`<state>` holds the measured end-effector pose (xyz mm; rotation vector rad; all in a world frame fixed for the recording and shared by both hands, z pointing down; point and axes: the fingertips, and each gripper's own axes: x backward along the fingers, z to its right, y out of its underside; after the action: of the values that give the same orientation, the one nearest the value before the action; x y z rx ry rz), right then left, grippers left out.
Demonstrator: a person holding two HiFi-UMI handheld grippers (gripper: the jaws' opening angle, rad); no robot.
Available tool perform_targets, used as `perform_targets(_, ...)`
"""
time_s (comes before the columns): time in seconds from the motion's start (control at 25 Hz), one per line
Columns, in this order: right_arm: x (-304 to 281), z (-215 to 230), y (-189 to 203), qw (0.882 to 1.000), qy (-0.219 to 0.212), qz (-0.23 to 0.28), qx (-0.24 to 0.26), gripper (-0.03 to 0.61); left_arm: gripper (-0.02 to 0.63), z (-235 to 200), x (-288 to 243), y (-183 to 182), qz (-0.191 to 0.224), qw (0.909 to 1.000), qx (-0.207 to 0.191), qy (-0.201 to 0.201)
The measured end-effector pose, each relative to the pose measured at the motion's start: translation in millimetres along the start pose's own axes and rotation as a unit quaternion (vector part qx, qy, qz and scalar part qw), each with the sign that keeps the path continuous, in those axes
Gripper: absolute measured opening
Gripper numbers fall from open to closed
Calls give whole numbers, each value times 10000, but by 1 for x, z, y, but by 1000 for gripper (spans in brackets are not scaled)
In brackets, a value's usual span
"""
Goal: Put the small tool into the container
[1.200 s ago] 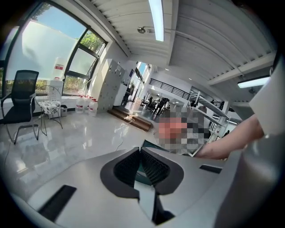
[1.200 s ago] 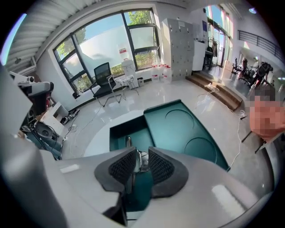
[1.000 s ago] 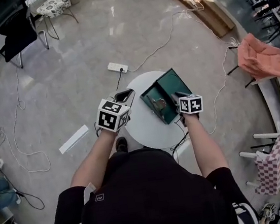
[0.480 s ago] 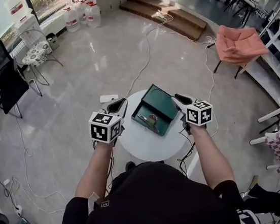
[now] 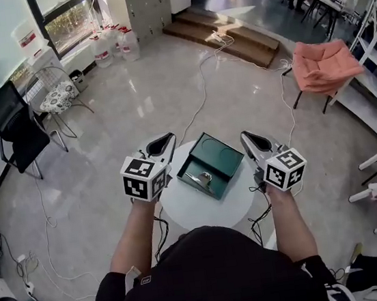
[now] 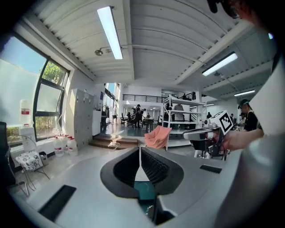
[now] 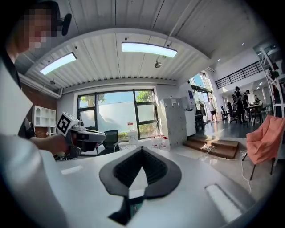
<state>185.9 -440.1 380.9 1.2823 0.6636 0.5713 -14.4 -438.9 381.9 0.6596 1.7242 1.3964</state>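
A green open container [image 5: 221, 154] sits on the small round white table [image 5: 200, 212] in the head view. A small metallic tool [image 5: 202, 177] lies inside it, near its front end. My left gripper [image 5: 162, 142] hovers just left of the container with its jaws shut and nothing in them. My right gripper [image 5: 247, 138] hovers just right of it, also shut and empty. In the left gripper view the left gripper [image 6: 140, 150] points out over the room and the right gripper [image 6: 205, 134] shows at the side. In the right gripper view the right gripper [image 7: 141, 150] has its jaw pads meeting.
Cables [image 5: 199, 103] trail over the glossy floor around the table. A salmon chair [image 5: 325, 66] stands at the right, a black chair [image 5: 15, 134] at the left. Water bottles [image 5: 111, 45] and wooden steps [image 5: 228, 34] lie at the far side.
The right gripper has drawn back from over the container to its right side. Both grippers have lifted and spread apart. The tool stays in the container; the head view has tilted up.
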Motion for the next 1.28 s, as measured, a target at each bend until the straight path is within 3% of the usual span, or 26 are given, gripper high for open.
perform_targets(0.28,33,-36,-68,9942,-455,950,230,11,18,2,20,-53,462,9979,-252,-367)
perform_targets(0.52,46,-40,-109,9879,-579,1343,511,9,18,10,13,-72,506,9979,-395,-126)
perform_targets(0.68,43,-26,-127,9867,-521,1418,594,9,18,6,4,-106,575,9962,-633,-140)
perform_targets(0.8,43,-14,-125,9871,-393,1468,496,9,18,-1,4,-117,753,9953,-489,-367)
perform_targets(0.96,34,-7,-110,9884,-181,1467,347,8,18,-13,3,-92,647,9940,-442,-758)
perform_targets(1.28,23,-17,-84,9923,-69,1180,376,8,18,-4,-2,-71,564,9957,-352,-638)
